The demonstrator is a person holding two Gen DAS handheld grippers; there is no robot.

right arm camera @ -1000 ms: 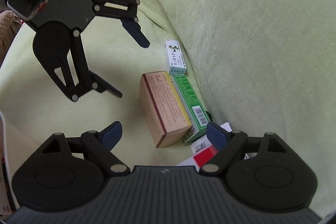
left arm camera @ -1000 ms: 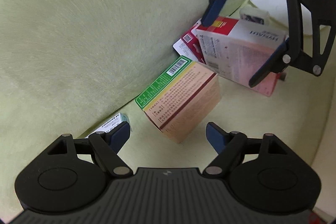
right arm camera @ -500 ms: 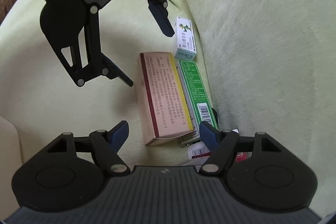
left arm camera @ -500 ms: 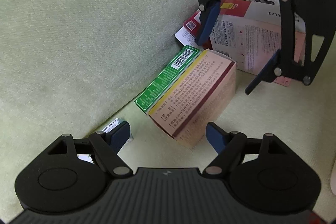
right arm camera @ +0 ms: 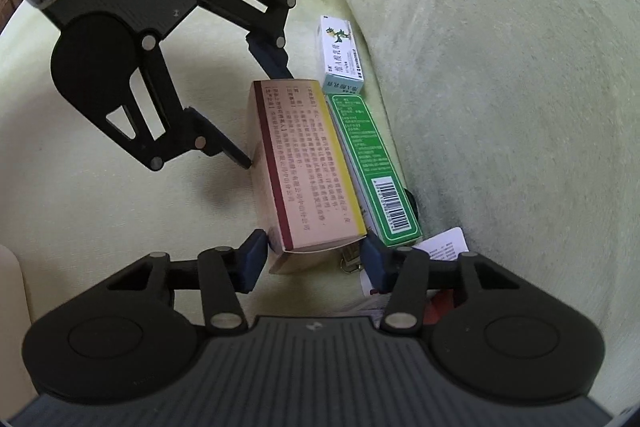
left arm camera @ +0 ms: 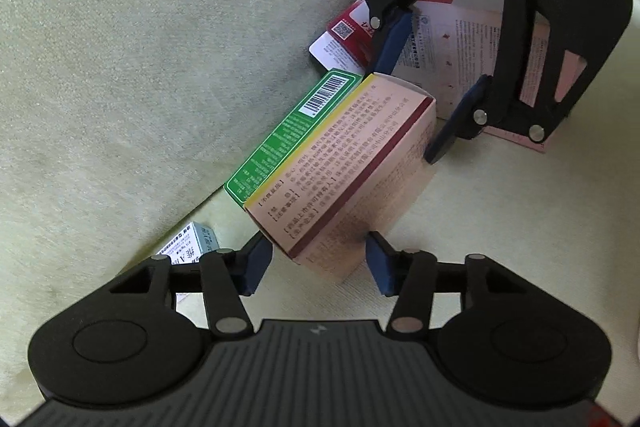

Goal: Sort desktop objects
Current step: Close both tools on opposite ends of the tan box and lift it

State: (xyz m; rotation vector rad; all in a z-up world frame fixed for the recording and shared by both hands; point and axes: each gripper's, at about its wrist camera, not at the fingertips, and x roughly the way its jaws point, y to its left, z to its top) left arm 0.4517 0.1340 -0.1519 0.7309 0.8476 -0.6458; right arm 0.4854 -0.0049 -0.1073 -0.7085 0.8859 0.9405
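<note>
The tall pink cardboard box [left arm camera: 352, 167] lies on the pale-green cushion [left arm camera: 120, 47], touching a green carton [left arm camera: 288, 131]. Left gripper [left arm camera: 318, 261] and right gripper [right arm camera: 312, 259], fingers spread, straddle opposite ends, seemingly without pinching. Uneven closing could skew the box.

A pale yellow-green sofa seat [left arm camera: 500, 227] meets its plush backrest [left arm camera: 120, 47] of the same fabric, lit by soft daylight.
</note>
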